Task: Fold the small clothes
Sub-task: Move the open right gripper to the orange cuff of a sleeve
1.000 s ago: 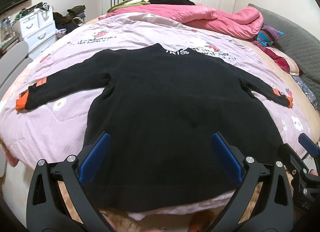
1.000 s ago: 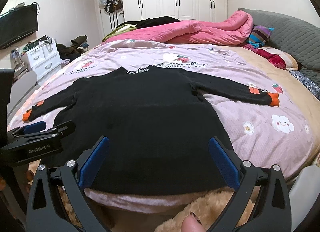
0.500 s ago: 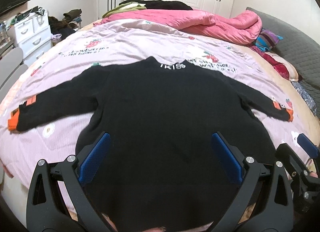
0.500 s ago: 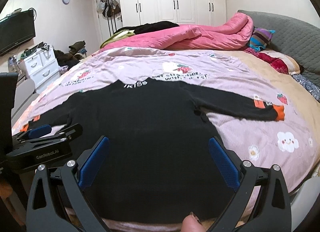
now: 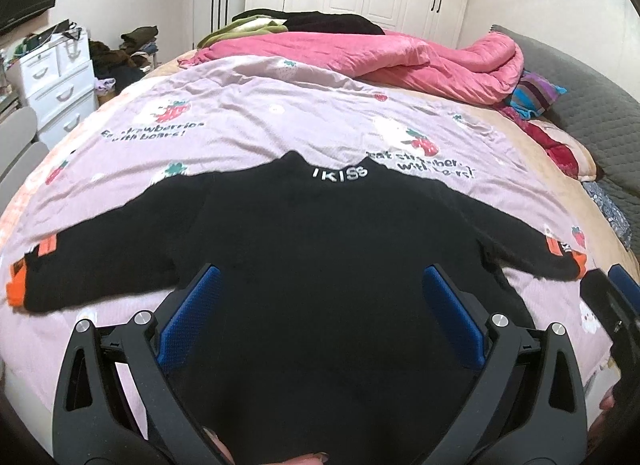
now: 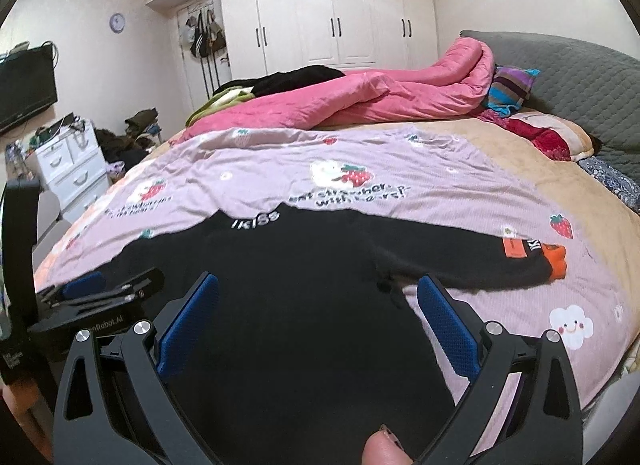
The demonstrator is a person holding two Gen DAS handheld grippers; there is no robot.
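A small black sweater (image 5: pixel 320 265) with white "KISS" lettering at the collar and orange cuffs lies flat, sleeves spread, on the lilac strawberry-print bedspread (image 5: pixel 248 125). It also shows in the right wrist view (image 6: pixel 304 305). My left gripper (image 5: pixel 320 305) is open, its blue pads over the sweater's lower body. My right gripper (image 6: pixel 318 305) is open over the sweater's lower right part, near the right armpit. The left gripper (image 6: pixel 100 293) shows at the left of the right wrist view, and the right gripper (image 5: pixel 612 301) shows at the right edge of the left wrist view.
A pink duvet (image 5: pixel 380 61) and dark clothes are heaped at the far side of the bed. Pillows (image 6: pixel 512 89) and a grey headboard (image 6: pixel 580 77) are at the right. White drawers (image 5: pixel 60 77) stand left of the bed, white wardrobes (image 6: pixel 332 13) behind.
Both grippers have moved forward over the sweater, toward its collar. The sweater's hem has dropped out of view below the fingers. Both stay open.
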